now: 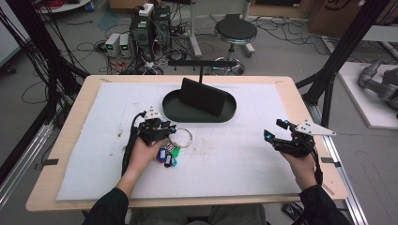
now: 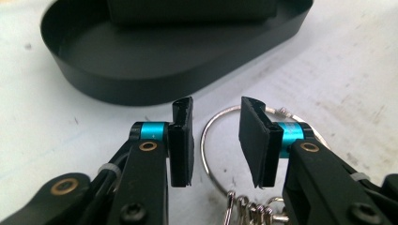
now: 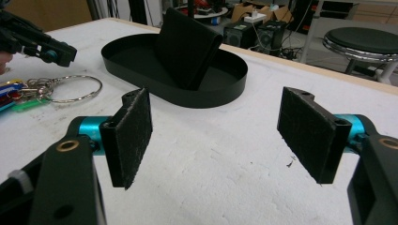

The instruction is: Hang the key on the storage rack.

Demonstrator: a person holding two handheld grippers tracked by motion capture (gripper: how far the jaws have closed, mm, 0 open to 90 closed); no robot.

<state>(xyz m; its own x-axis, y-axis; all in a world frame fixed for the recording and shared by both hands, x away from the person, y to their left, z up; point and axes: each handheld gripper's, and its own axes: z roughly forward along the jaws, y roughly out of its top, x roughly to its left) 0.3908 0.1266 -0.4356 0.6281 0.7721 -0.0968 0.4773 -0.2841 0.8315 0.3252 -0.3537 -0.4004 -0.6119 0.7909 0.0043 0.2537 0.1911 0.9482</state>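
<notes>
Black rubber-padded jaws of the left gripper stand a little apart, straddling one side of a large silver key ring that lies flat on the white foam mat; the pads do not press the wire, so nothing is gripped. From the ring hang small keys and blue and green plastic tags, lying just beside the left hand. Beyond sits a black oval tray with a dark wallet-like block leaning upright in it. Well apart, the right gripper hovers wide open and empty above bare mat.
</notes>
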